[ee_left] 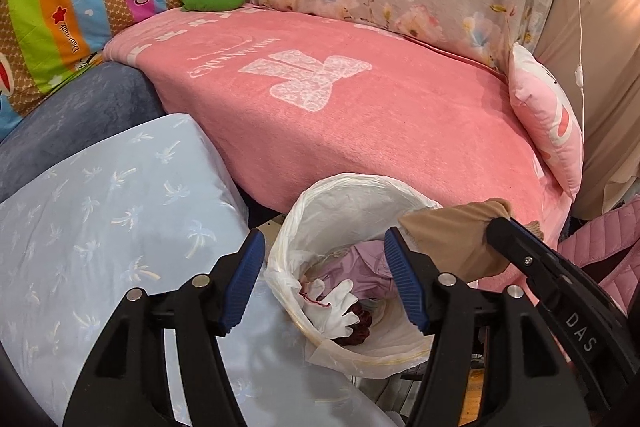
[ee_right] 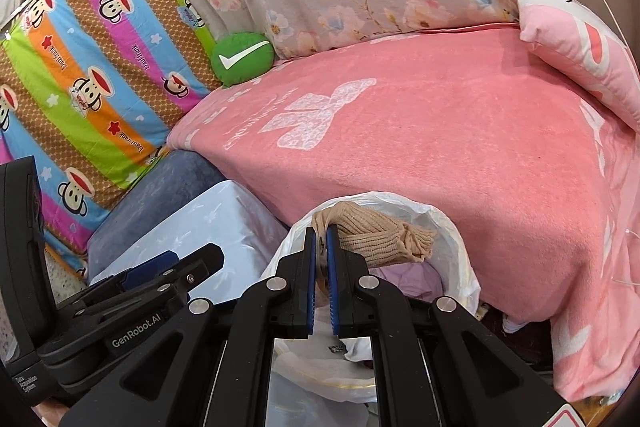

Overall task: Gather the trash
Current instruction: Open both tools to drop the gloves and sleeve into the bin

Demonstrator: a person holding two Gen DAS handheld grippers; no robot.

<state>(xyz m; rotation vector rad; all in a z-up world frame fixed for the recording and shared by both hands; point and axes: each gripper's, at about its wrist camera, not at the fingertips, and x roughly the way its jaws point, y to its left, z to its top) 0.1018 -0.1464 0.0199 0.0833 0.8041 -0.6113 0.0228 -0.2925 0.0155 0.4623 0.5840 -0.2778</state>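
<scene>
Over the bin mouth: right gripper [ee_right: 321, 233] clamped on a beige knit sock [ee_right: 380, 237], held above the lined trash bin [ee_left: 352, 195].
Left gripper [ee_left: 324, 283]: jaws wide, nothing between them.
Risk: sock may drape over the rim and snag the liner if released off-centre.
Risk: grippers close together; they could knock.

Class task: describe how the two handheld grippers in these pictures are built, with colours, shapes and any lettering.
Both the left gripper and right gripper have angular black plastic frames with triangular cut-outs, round silver pivot pins and ribbed blue finger pads. White lettering reads "GenRobot.AI" on the left, "DAS" on the right.
</scene>
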